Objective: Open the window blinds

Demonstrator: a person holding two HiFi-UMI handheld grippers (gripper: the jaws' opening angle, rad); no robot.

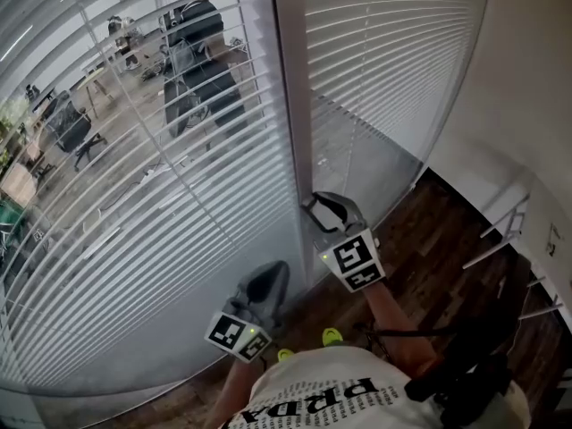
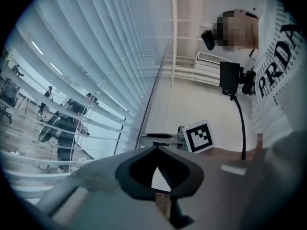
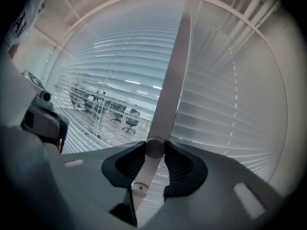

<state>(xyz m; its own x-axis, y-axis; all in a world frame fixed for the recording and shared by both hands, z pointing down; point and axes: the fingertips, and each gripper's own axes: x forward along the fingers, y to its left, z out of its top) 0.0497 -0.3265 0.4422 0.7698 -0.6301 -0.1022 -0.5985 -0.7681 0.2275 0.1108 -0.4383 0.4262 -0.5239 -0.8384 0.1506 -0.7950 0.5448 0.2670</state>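
**Glass front, dark wood floor**

The window reaches down to the floor, split by a white post. Beyond the glass is an open office with desks and a black swivel chair (strip lights glow overhead there). The floor is dark wood planks, and a plain white wall stands on the right.

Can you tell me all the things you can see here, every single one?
left blind: one, white, slats tilted so you can see through
right blind: one, white, slats closed
window post: one, white, upright between the blinds
wand: one, white, in front of the post
office chairs: at least two, dark, beyond the glass
floor: dark wood, lower right
wall: white, far right
shoes: two, yellow-green, on the floor
shirt: one, white, printed
left gripper: one, grey, shut, empty
right gripper: one, grey, shut on the wand
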